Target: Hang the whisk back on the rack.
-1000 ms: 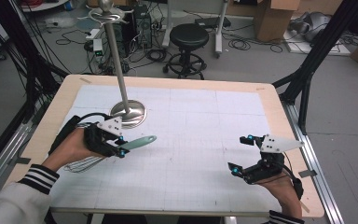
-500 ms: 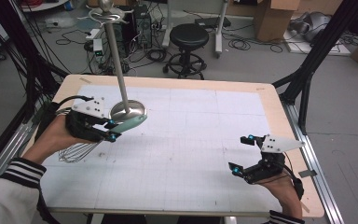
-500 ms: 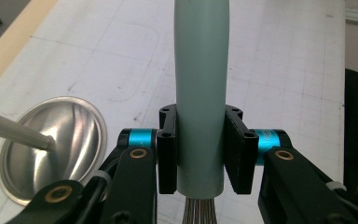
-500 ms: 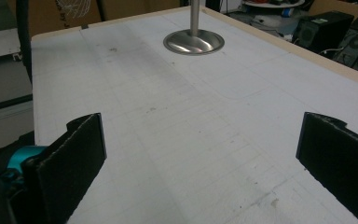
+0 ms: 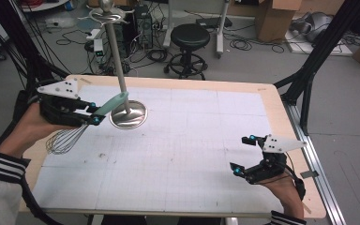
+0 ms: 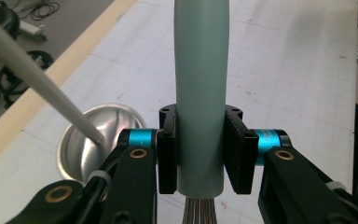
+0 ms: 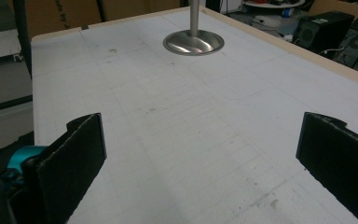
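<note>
I'm carrying the whisk (image 5: 72,133) toward the stand (image 5: 117,61) — left gripper (image 6: 200,156) clenching its handle, right gripper (image 7: 200,154) resting released. Next I'm judging the lift — it probably needs raising to the hooks up top.

Robotics lab, gridded test table (image 5: 183,154), black camera-rig struts (image 5: 330,44), floor cables (image 5: 248,44), computer towers (image 5: 143,28), cardboard boxes (image 5: 272,18)

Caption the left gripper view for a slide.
Left hand-held gripper shut on a whisk by its pale green handle, beside the metal stand.
</note>
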`<state>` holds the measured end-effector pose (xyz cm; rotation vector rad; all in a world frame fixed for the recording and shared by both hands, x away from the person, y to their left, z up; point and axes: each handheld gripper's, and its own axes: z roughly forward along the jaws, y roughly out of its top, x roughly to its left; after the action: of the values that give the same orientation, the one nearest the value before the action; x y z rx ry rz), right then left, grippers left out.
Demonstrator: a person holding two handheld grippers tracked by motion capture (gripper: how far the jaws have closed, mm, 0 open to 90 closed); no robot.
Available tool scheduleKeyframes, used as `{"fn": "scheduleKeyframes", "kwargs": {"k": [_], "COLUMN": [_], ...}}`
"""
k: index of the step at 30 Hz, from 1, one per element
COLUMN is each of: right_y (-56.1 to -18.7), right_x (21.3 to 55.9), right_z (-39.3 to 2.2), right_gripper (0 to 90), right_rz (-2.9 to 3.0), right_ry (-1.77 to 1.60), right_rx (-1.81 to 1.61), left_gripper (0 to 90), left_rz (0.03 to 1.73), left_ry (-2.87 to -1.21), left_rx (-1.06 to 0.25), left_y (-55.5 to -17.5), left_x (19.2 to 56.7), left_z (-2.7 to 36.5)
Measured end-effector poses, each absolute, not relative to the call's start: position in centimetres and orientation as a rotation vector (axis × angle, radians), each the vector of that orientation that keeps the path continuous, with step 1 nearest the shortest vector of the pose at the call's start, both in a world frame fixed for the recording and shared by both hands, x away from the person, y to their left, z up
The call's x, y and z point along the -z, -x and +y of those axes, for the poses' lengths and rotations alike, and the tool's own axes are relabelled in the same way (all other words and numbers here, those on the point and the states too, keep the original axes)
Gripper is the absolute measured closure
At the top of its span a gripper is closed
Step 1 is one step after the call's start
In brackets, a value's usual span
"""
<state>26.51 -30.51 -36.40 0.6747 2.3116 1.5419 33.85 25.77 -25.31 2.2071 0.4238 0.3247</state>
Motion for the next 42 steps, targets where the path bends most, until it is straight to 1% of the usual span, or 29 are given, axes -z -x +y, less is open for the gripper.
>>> {"fn": "scheduleKeyframes", "kwargs": {"k": [16,30,42], "right_y": [-26.6,-26.5,-26.7], "right_x": [36.5,36.6,36.8], "right_z": [-30.9,-31.0,-31.2], "right_gripper": [0.5,0.5,0.5], "right_rz": [2.302,2.312,2.319], "right_ry": [-0.692,-0.700,-0.708], "right_rx": [-1.540,-1.533,-1.526], "left_gripper": [69.6,69.6,69.6], "left_rz": [0.518,0.556,0.589], "left_ry": [-2.107,-2.070,-1.984], "left_rx": [-0.398,-0.445,-0.496], "left_y": [-34.6,-36.1,-37.4], "left_x": [22.3,19.2,16.8], "left_z": [30.9,33.1,34.5]}}
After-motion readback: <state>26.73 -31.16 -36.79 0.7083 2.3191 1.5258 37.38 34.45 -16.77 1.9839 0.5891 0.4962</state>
